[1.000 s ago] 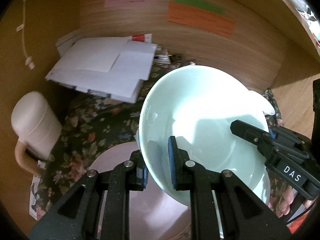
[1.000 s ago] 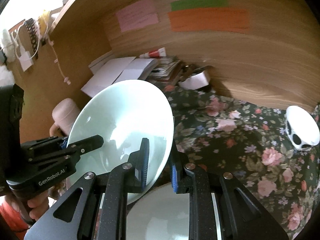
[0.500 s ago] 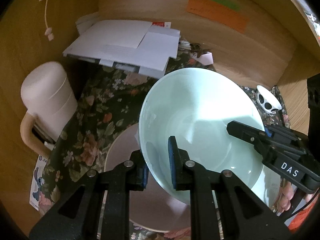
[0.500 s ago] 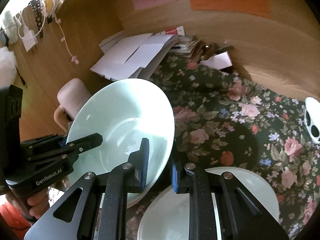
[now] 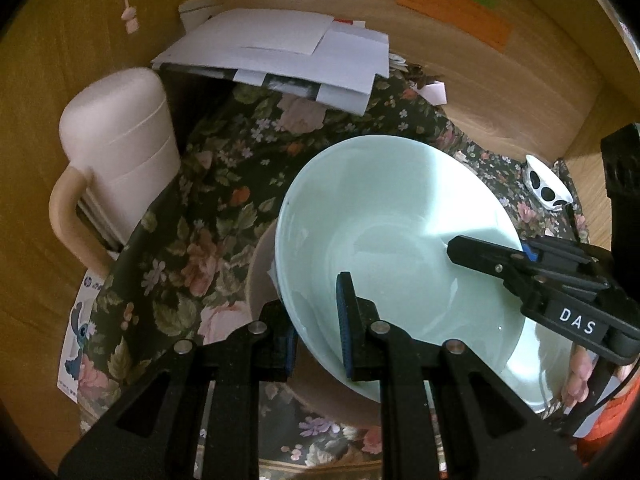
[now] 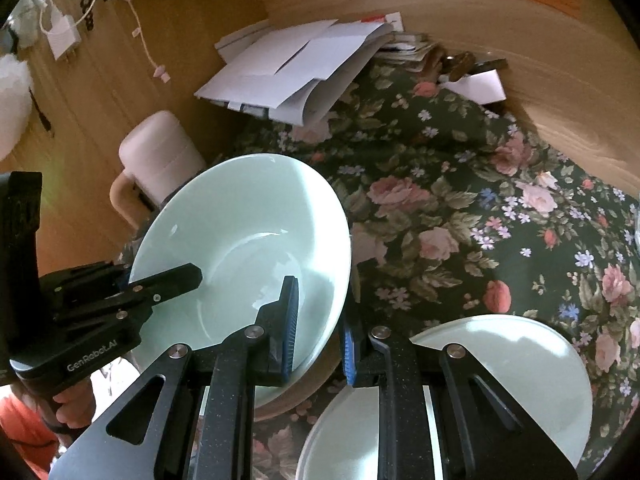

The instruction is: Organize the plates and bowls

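While both show the bowl (image 5: pixel 392 240), only right wrist shows the plate (image 6: pixel 520 364).

Under the pale green bowl (image 5: pixel 396 232), most of the pinkish plate (image 5: pixel 260 276) is hidden. Right of the bowl, the second plate (image 6: pixel 520 360) is cut by the frame's bottom edge.

the bowl (image 5: pixel 396 236) sits over a plate (image 5: pixel 260 276) on the tablecloth (image 5: pixel 192 216), jug (image 5: pixel 120 152) left, papers (image 5: pixel 288 52) behind.
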`<state>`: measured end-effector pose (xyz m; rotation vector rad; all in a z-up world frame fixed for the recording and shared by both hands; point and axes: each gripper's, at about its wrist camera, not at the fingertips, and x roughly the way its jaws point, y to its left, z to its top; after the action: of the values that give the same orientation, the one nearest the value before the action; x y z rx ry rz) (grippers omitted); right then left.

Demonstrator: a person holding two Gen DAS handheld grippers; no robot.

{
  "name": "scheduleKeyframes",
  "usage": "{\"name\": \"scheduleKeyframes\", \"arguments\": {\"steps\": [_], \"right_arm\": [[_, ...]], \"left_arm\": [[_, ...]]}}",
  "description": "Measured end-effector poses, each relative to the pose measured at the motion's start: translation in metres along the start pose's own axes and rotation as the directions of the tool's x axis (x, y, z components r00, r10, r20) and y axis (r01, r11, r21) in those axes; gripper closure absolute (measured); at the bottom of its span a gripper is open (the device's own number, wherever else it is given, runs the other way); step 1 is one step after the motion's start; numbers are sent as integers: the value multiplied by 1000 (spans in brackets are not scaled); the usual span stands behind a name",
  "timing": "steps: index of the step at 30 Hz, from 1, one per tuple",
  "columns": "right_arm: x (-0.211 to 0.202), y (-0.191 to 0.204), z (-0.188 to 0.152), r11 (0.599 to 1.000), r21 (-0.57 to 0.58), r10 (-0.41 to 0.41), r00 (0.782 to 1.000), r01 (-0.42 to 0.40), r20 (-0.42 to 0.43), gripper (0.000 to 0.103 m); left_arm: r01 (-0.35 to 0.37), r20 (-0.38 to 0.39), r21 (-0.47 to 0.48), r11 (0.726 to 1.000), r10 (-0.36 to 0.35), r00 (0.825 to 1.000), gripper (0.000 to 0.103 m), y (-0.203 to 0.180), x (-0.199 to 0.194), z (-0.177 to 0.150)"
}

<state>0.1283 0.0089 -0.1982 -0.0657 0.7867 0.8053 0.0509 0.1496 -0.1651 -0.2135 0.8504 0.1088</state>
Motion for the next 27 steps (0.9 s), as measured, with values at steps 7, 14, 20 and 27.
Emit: {"name": "scheduleKeyframes", "arguments": {"steps": [7,14,20,27], "right_arm": [[1,0,0,1000,-3,2,1000,-2,-4,86],[-4,1,-1,1000,-6,3,1000,-3,2,86],[-15,-3,-2,1000,-11,-18,999,19,43,82],[-27,-9,-3,1000,-7,-26,997,27,75,82]], "left_arm": [[-1,-2,-4,1000,1,1000,86,6,2,-5],[-28,-2,13,1000,28,1000,86,5,7,-2],[-64,16,25,998,63,998,86,5,9,2],[-77,9,44,996,77,997,86,1,8,7]]}}
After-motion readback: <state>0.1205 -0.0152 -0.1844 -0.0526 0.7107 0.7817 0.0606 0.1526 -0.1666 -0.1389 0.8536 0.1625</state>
